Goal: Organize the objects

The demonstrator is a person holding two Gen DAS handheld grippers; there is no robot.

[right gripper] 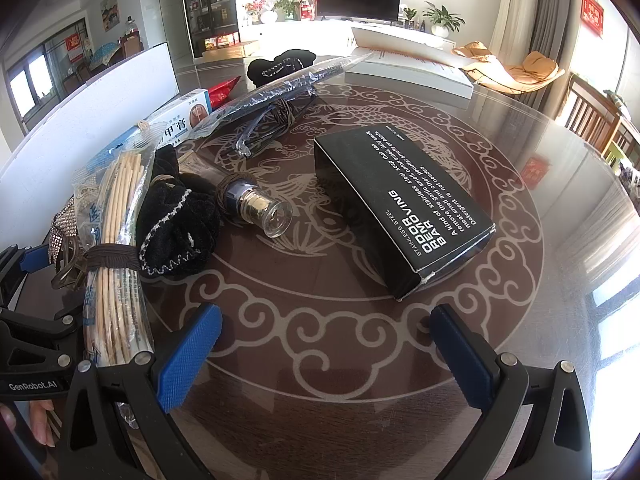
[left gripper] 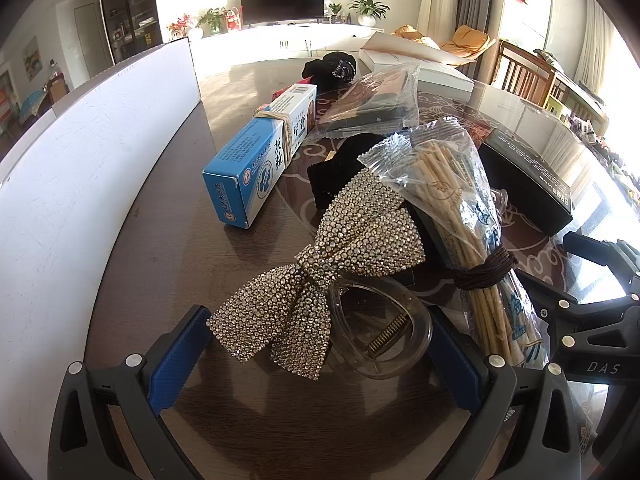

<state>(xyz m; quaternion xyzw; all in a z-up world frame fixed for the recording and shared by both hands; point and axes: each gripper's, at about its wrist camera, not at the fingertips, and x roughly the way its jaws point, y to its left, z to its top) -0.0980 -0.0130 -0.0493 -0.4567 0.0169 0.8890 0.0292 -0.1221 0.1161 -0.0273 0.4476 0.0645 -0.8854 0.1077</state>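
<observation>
A rhinestone bow hair clip (left gripper: 320, 280) with a clear claw (left gripper: 380, 332) lies on the round table, between the open blue fingers of my left gripper (left gripper: 316, 364), untouched. Beside it lies a plastic bag of wooden sticks (left gripper: 452, 208) tied with a brown band; it also shows in the right wrist view (right gripper: 116, 264). A blue and white medicine box (left gripper: 260, 156) lies further left. My right gripper (right gripper: 324, 356) is open and empty over bare table. A black box (right gripper: 404, 204), a small glass bottle (right gripper: 256, 208) and a black velvet scrunchie (right gripper: 176, 224) lie ahead of it.
A white board (left gripper: 80, 152) stands along the table's left edge. A white box (right gripper: 404, 68), a bagged dark item (left gripper: 376, 104), glasses (right gripper: 260, 128) and another black scrunchie (right gripper: 280, 64) lie at the far side. Wooden chairs (left gripper: 528, 76) stand to the right.
</observation>
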